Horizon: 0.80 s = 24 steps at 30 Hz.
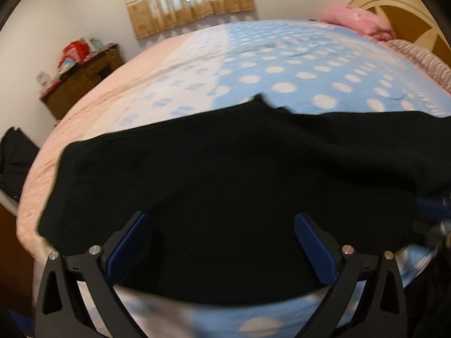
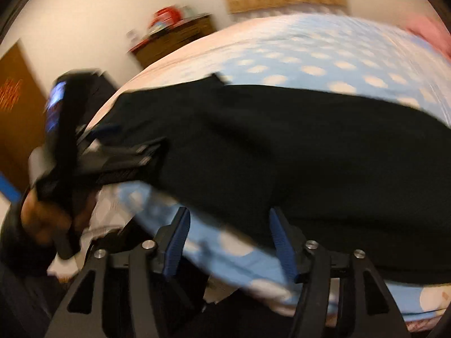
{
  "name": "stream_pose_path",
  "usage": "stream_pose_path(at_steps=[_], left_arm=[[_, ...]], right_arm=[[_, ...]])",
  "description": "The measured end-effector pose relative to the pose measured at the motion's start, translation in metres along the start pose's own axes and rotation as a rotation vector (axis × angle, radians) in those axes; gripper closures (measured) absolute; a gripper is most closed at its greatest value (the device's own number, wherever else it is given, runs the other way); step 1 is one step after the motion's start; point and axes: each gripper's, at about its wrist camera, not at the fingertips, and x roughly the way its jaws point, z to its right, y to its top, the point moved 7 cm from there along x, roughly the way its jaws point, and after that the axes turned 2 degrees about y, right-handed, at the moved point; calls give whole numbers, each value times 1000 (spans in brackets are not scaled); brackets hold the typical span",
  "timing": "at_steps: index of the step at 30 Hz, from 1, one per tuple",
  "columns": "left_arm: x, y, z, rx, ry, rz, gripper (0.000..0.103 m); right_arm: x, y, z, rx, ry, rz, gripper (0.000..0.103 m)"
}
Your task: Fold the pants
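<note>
Black pants (image 1: 225,163) lie spread across the near part of a bed with a blue sheet with white dots (image 1: 282,64). My left gripper (image 1: 222,222) hovers over the pants' near edge, jaws wide apart and no cloth pinched between the blue pads. In the right wrist view the pants (image 2: 296,146) stretch from the left to the far right. My right gripper (image 2: 229,222) stands open at their near edge, with sheet and a strip of black cloth showing between its fingers. The left gripper (image 2: 132,155) also appears there, held by a hand (image 2: 39,219) and reaching onto the pants' left end.
A pink blanket (image 1: 358,22) and a cream headboard (image 1: 394,2) are at the bed's far right. A brown cabinet (image 1: 79,84) with clutter stands by the wall at the left, under a curtained window (image 1: 186,0). A dark bag (image 1: 14,157) sits beside the bed's left edge.
</note>
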Motion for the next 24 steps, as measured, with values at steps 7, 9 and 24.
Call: stream_pose_path(at_steps=[7,9,24], left_arm=[[-3,7,-33,-95,12,6,0],[-7,15,-28,-89,-7,28,0],[-32,69,112,78,-293,155,0]], right_arm=[[-28,19,34,170,38,135,42],[-12,10,30,161,79,17,42],[-181,-2,227,324,-720,135,43]])
